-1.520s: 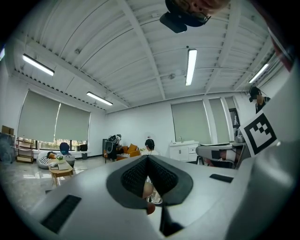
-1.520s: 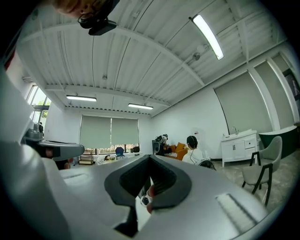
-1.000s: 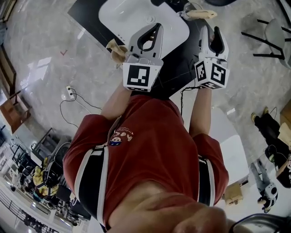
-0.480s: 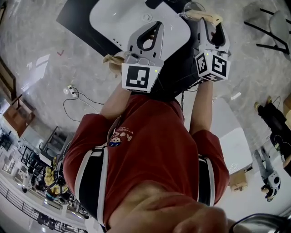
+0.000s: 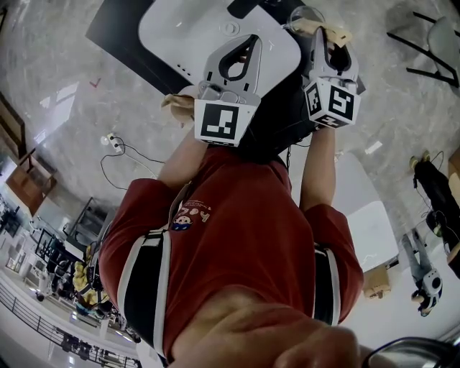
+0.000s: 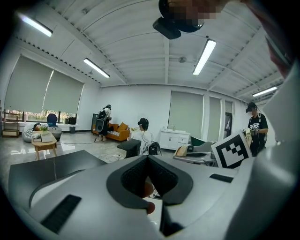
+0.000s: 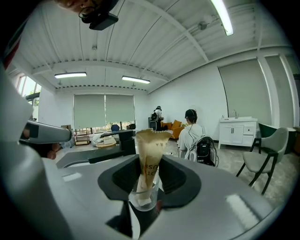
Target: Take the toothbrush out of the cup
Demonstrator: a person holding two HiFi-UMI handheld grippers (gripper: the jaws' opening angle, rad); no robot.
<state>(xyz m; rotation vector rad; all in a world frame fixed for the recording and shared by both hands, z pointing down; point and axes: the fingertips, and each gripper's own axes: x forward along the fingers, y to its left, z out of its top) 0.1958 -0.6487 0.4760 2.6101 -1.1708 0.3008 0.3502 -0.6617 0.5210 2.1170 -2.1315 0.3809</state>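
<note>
Pale marbled floor across the head view, with a dark desk (image 5: pixel 118 32) at the upper left bearing a white basin (image 5: pixel 180 29). Above a red shirt (image 5: pixel 237 237), both sets of tongs reaching toward the top edge: left tongs (image 5: pixel 249 43) over the basin, pinched together at the tips and carrying nothing; right tongs (image 5: pixel 332 44) at the upper right, straddling a tan paper-wrapped toothbrush (image 5: pixel 320 27) rising out of a clear cup (image 5: pixel 305 13). Next, the left gripper view: open office hall, roller blinds, ceiling strip lights, people far back; left tongs (image 6: pixel 149 157) meeting at the tip, nothing clamped. Then the right gripper view: same hall, right tongs (image 7: pixel 150 174) just drawn inward from a wider spread, pads (image 7: pixel 123 176) looking pressed against both sides of the toothbrush (image 7: pixel 151 150) wrapper, above the rim of the cup (image 7: pixel 143 199) at lower centre. Standing upright in the cup, so not yet out. Likely very light, stiff along the handle inside, yet sheathed in crinkly paper apt to crush or slide. Best taken mid-wrapper over the hard core, clear of the glass, then lifted straight up. Cup itself light, slick and breakable, prone to tip or ride up with a skewed pull, with nothing steadying it.
</note>
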